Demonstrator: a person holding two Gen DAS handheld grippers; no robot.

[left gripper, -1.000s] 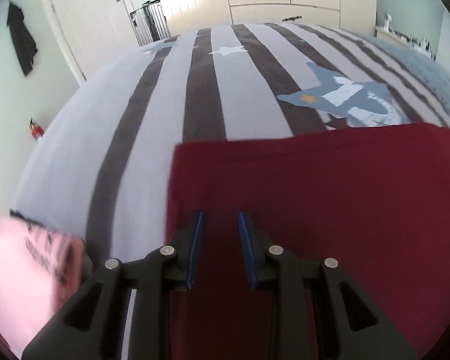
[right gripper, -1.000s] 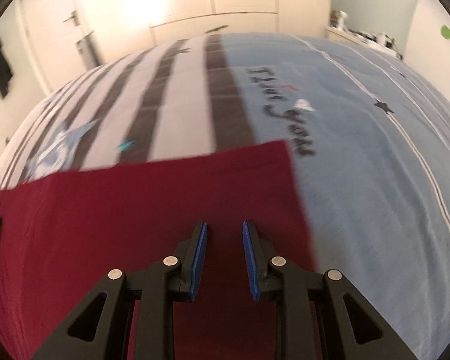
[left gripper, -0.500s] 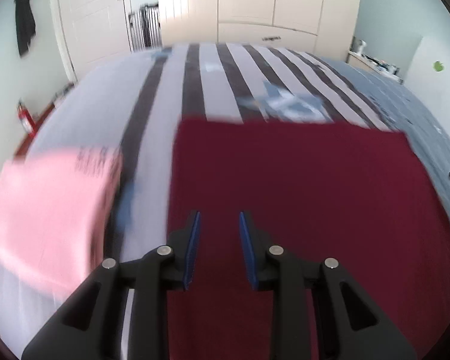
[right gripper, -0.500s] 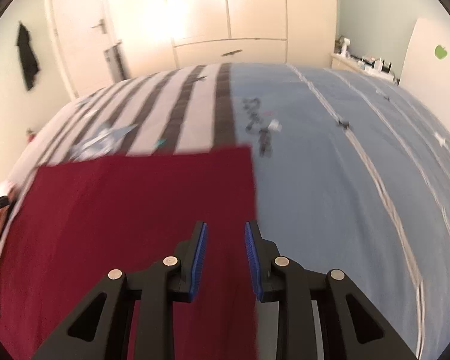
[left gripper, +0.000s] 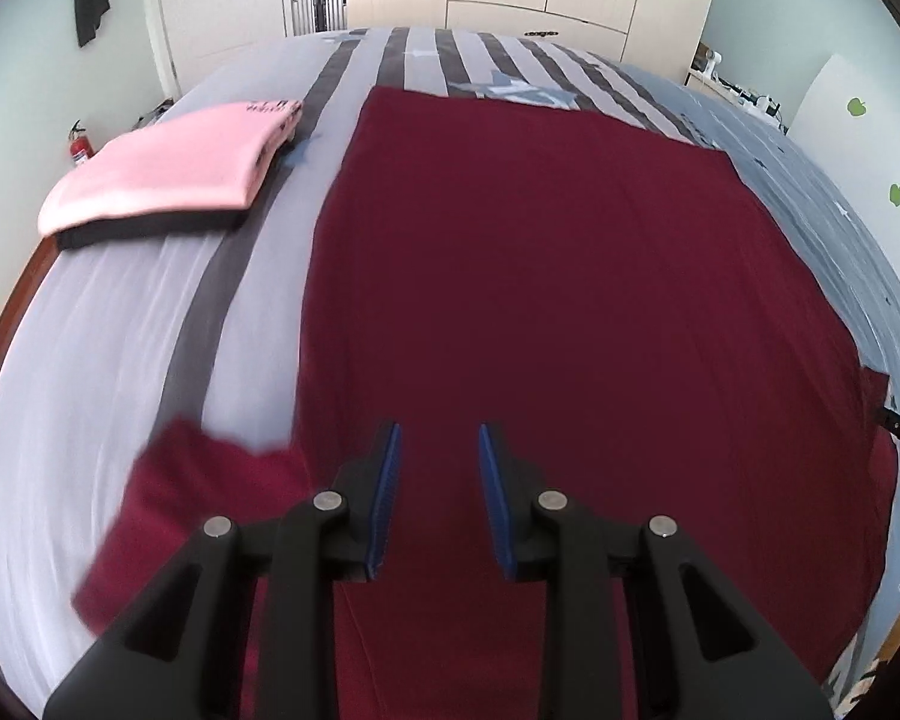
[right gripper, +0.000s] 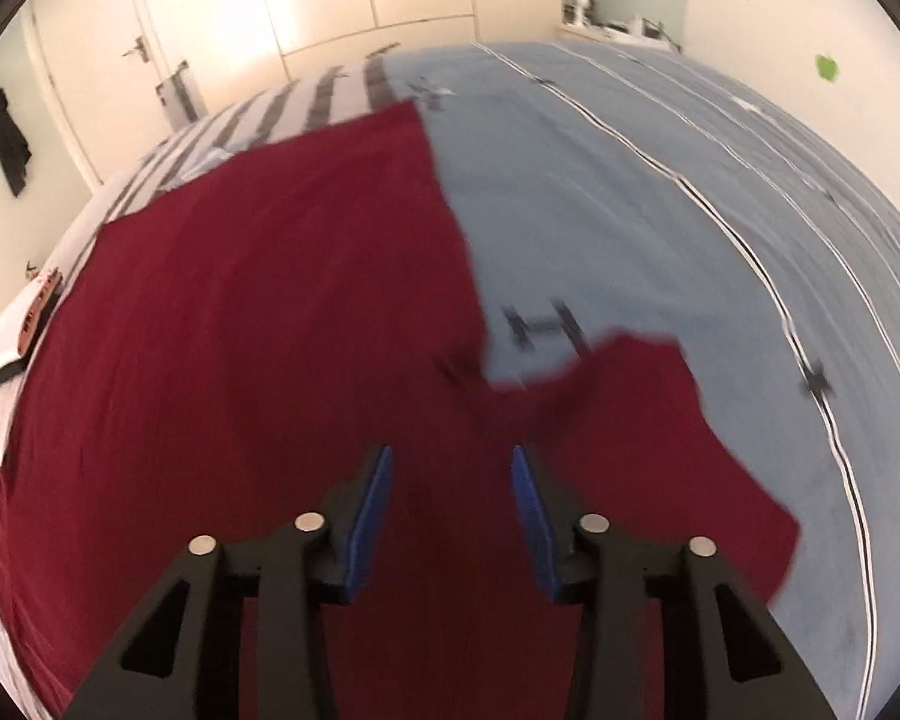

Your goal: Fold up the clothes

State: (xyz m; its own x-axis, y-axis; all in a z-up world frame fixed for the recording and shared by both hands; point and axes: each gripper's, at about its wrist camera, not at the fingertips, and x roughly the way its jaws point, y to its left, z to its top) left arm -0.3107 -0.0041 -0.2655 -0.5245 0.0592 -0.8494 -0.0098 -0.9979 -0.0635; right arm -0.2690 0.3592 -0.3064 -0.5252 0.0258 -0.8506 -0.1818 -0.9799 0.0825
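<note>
My left gripper (left gripper: 437, 456) stood ajar and empty over the maroon shirt (left gripper: 558, 276), pink stack (left gripper: 168, 171) at ten o'clock, while my right gripper (right gripper: 450, 480) was opening, empty.

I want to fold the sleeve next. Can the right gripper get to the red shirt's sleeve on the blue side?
Probably yes. The sleeve lies flat just beside the right gripper, whose jaws are opening with nothing pinched between them, and only bare bedspread surrounds it.
</note>
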